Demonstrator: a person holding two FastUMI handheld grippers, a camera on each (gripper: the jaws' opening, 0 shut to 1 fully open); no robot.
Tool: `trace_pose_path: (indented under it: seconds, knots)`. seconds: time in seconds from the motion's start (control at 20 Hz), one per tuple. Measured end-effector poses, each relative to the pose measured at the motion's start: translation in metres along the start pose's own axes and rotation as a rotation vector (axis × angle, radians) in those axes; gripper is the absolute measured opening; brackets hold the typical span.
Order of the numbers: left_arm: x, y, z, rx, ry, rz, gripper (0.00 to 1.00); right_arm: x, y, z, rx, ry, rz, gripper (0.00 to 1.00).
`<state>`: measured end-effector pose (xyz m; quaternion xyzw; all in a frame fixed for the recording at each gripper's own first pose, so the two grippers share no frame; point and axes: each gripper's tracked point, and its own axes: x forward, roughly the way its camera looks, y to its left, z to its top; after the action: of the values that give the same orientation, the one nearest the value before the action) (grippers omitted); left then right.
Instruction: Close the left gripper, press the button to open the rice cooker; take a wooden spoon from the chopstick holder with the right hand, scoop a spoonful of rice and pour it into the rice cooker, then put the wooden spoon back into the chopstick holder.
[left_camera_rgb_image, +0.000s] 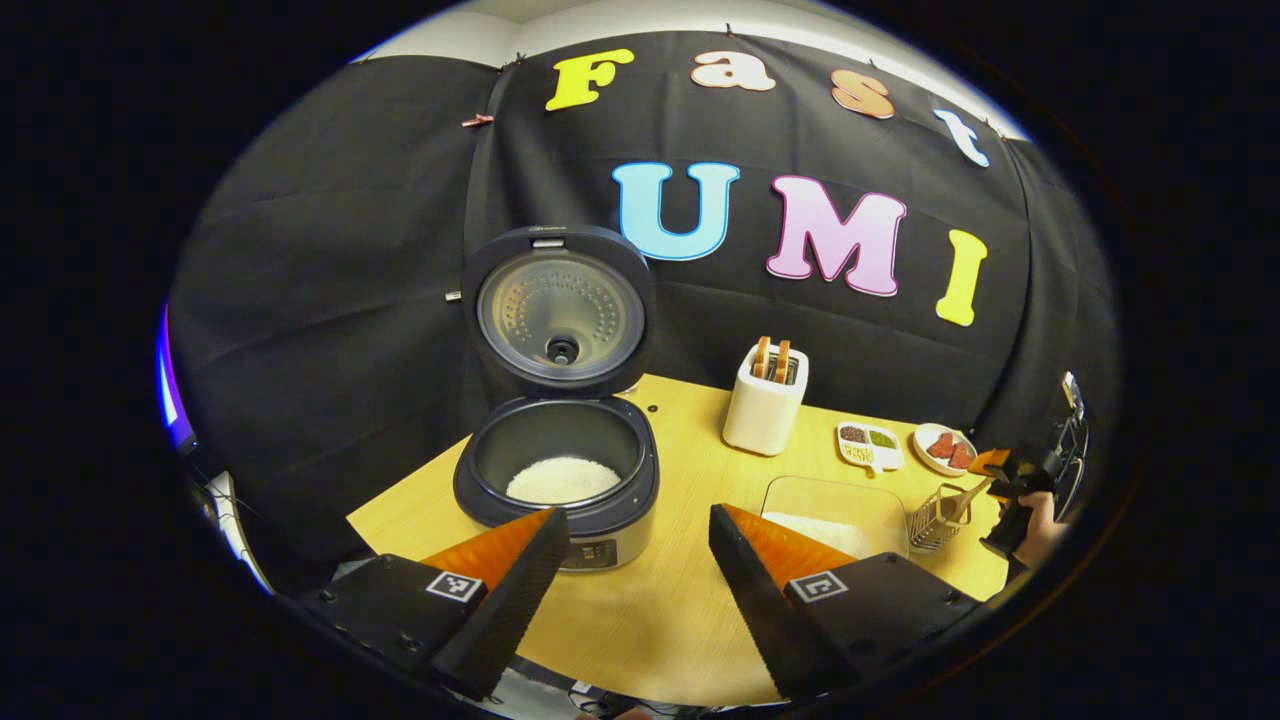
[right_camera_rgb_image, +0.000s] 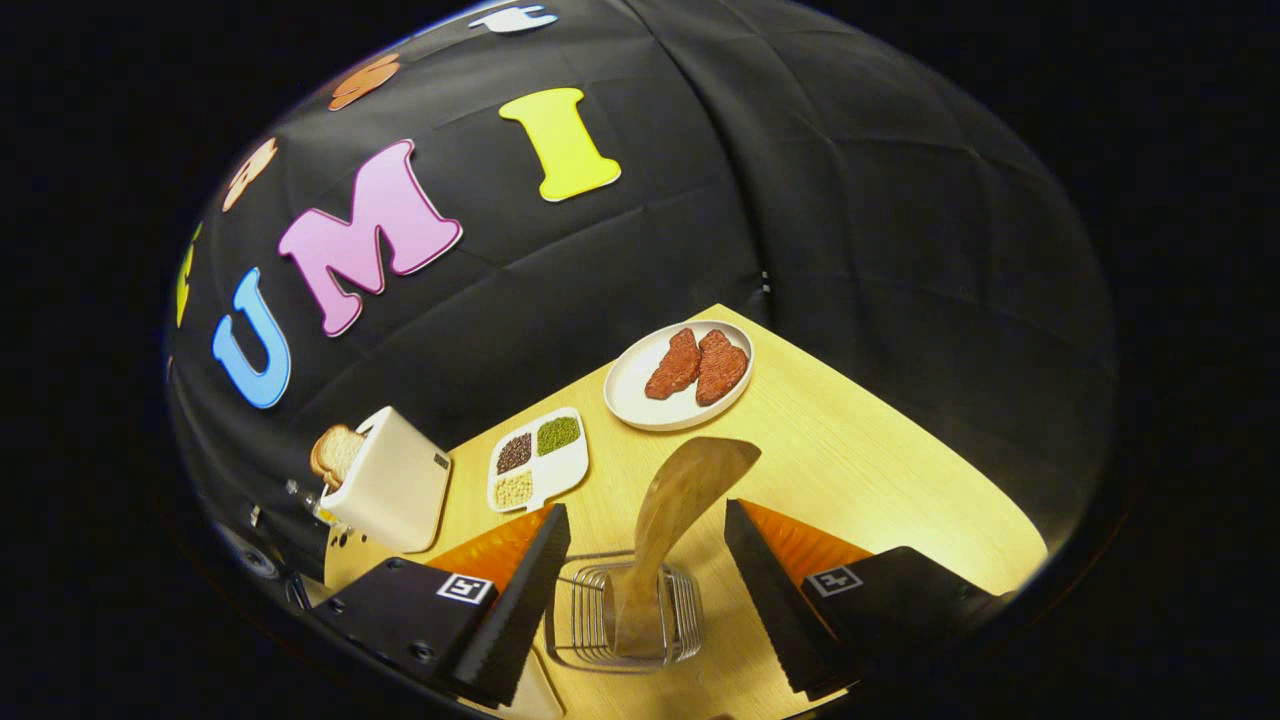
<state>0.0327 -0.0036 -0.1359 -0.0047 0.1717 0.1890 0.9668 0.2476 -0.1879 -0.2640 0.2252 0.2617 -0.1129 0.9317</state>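
Worktop (left_camera_rgb_image: 680, 610): pale wood, set against the black cloth wall.
Rice cooker (left_camera_rgb_image: 556, 480): near the worktop's left edge, lid (left_camera_rgb_image: 558, 312) standing upright and open, white rice in the inner pot.
Clear container (left_camera_rgb_image: 835, 515): toward the front right part of the worktop, white rice in it, just left of the chopstick holder.
Left tool (left_camera_rgb_image: 640, 570): fingers spread wide, holding nothing, hovering over the front edge with the rice cooker ahead.
Right tool (right_camera_rgb_image: 648, 570): fingers wide apart, one on each side of the wooden spoon, not touching it.
Toaster (right_camera_rgb_image: 390, 490): white, near the back edge, bread in its slots.
Chopstick holder (right_camera_rgb_image: 625, 615): wire basket by the right edge.
Wooden spoon (right_camera_rgb_image: 680, 500): standing in the chopstick holder, bowl end up.
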Motion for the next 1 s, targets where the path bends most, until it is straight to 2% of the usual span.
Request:
trace_pose_path:
  seconds: [0.1,0.15,0.25,0.35,0.45,0.6,0.65,0.7,0.8,1.0]
  knots:
    - [-0.004,-0.005,-0.007,0.012,0.013,0.009,0.95,0.011,0.002,-0.002,0.054,0.014,0.006,0.95]
    - [-0.005,-0.007,-0.01,0.012,0.018,0.009,0.95,0.015,0.002,-0.004,0.08,0.027,0.008,0.9]
    - [-0.006,-0.013,-0.017,0.006,0.031,0.005,0.96,0.016,0.006,-0.006,0.11,0.047,0.018,0.51]
    - [-0.007,-0.02,-0.02,-0.003,0.036,-0.007,0.96,0.012,0.004,-0.006,0.105,0.043,-0.001,0.52]
    - [-0.007,-0.028,-0.02,0.004,0.033,-0.026,0.96,0.013,0.007,-0.007,0.11,0.052,0.01,0.24]
    - [-0.005,-0.035,-0.021,0.027,0.032,-0.06,0.96,0.005,0.004,-0.006,0.112,0.063,-0.021,0.22]
    - [-0.004,-0.036,-0.019,0.028,0.03,-0.071,0.96,0.001,0.008,-0.003,0.108,0.055,-0.012,0.24]
    - [-0.003,-0.036,-0.017,0.025,0.026,-0.083,0.96,-0.006,0.014,0.002,0.095,0.037,-0.009,0.19]
    - [-0.004,-0.032,-0.012,0.015,0.013,-0.103,0.96,-0.017,0.022,0.013,0.068,-0.001,0.001,0.16]
    - [0.001,-0.008,-0.005,-0.009,-0.013,-0.136,0.96,-0.052,0.051,0.045,-0.006,-0.094,0.043,0.16]
